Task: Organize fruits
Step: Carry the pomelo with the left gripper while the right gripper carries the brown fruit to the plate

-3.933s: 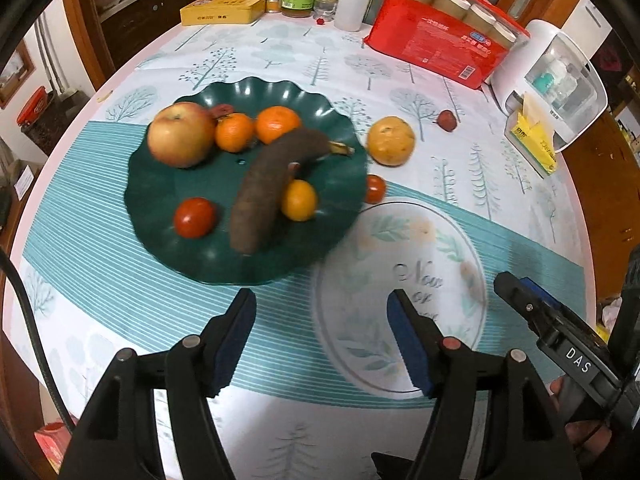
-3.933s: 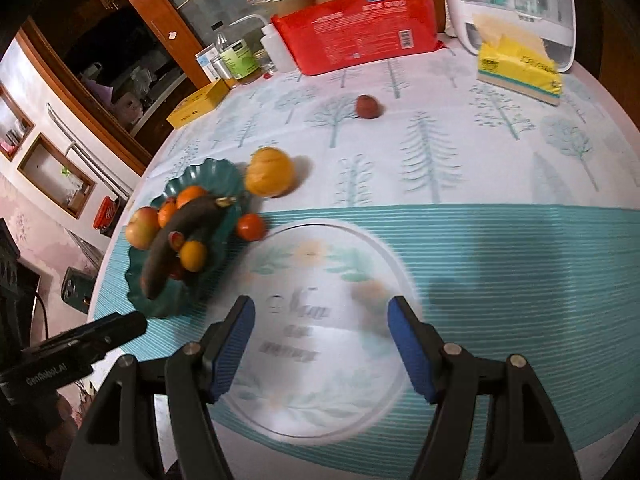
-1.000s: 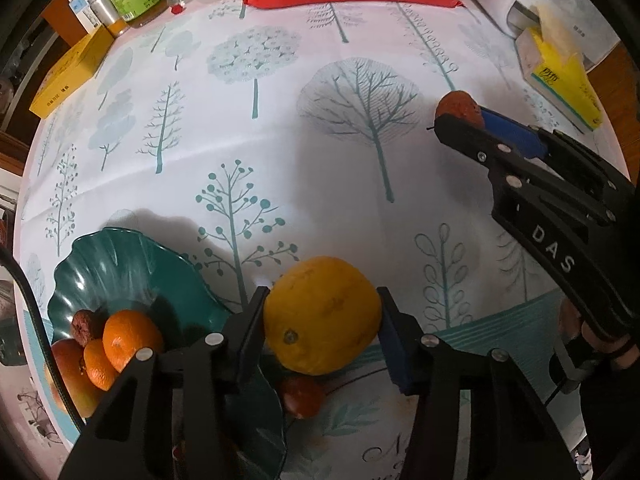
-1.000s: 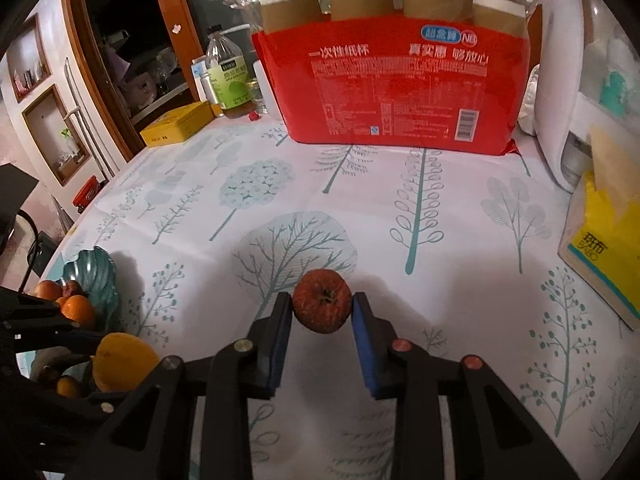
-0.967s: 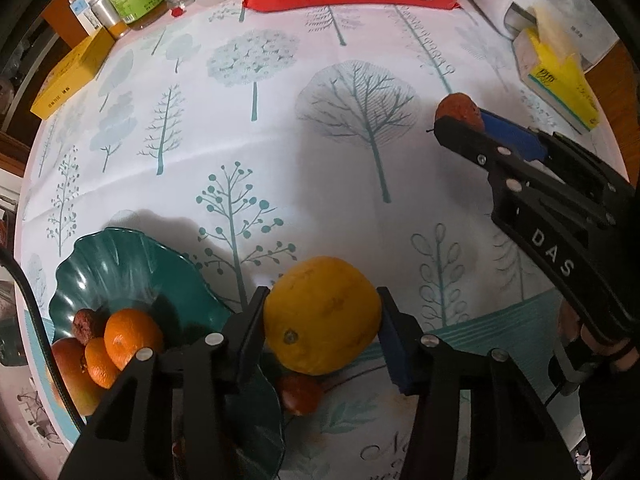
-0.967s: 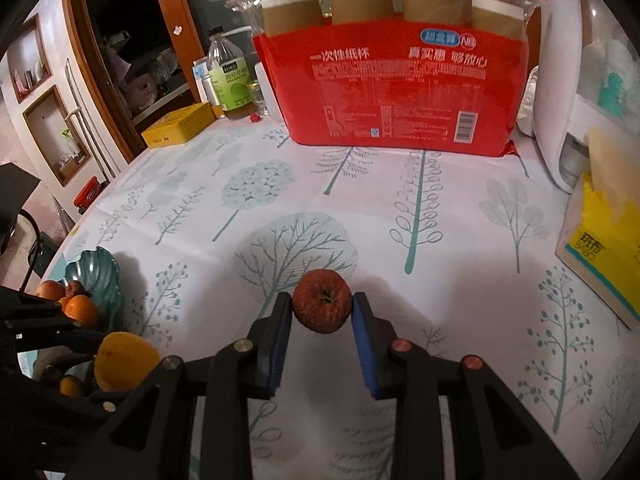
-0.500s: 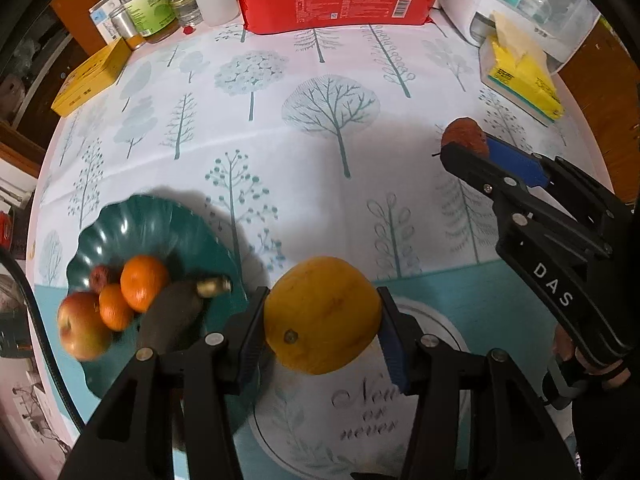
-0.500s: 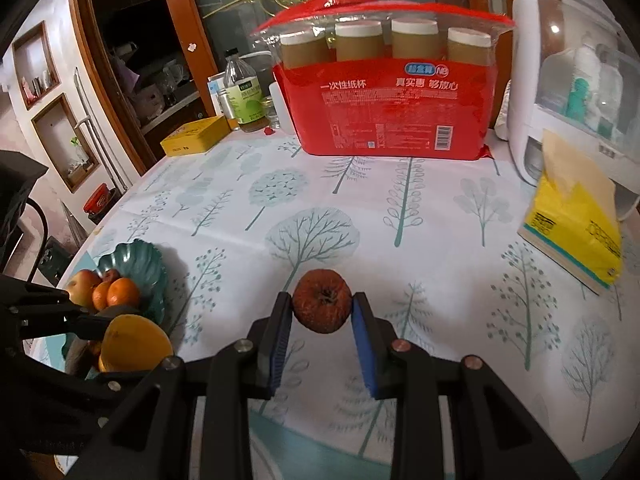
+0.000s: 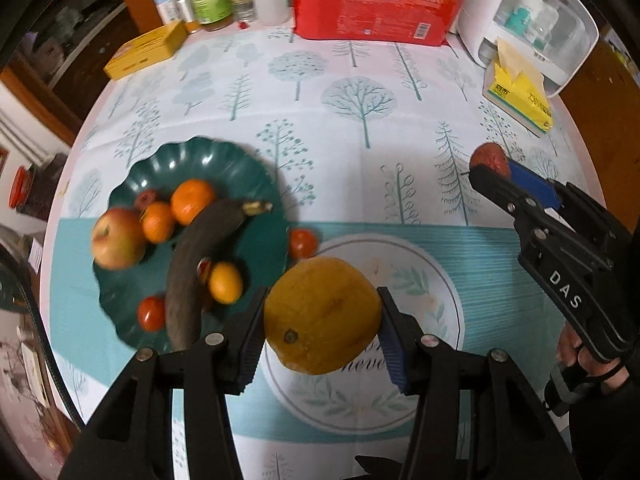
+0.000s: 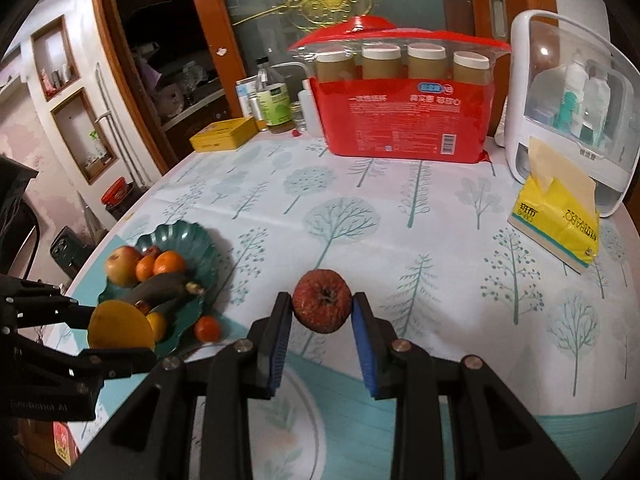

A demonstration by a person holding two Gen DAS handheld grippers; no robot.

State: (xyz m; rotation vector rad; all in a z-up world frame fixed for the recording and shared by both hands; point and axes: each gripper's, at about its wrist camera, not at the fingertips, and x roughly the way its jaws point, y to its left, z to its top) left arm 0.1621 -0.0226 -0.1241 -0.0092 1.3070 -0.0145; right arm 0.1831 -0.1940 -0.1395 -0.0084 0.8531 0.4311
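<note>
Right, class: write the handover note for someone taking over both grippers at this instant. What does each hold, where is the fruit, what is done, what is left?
Left gripper: shut on the yellow fruit, held above the table beside the plate.
Right gripper: shut on the small red fruit, held over the tablecloth.
Done: apple, oranges, banana and tomato lie on the plate.
Left: place both held fruits; one tomato sits just off the rim.

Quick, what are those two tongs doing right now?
Left tongs: shut on the yellow fruit.
Right tongs: shut on the red fruit.
</note>
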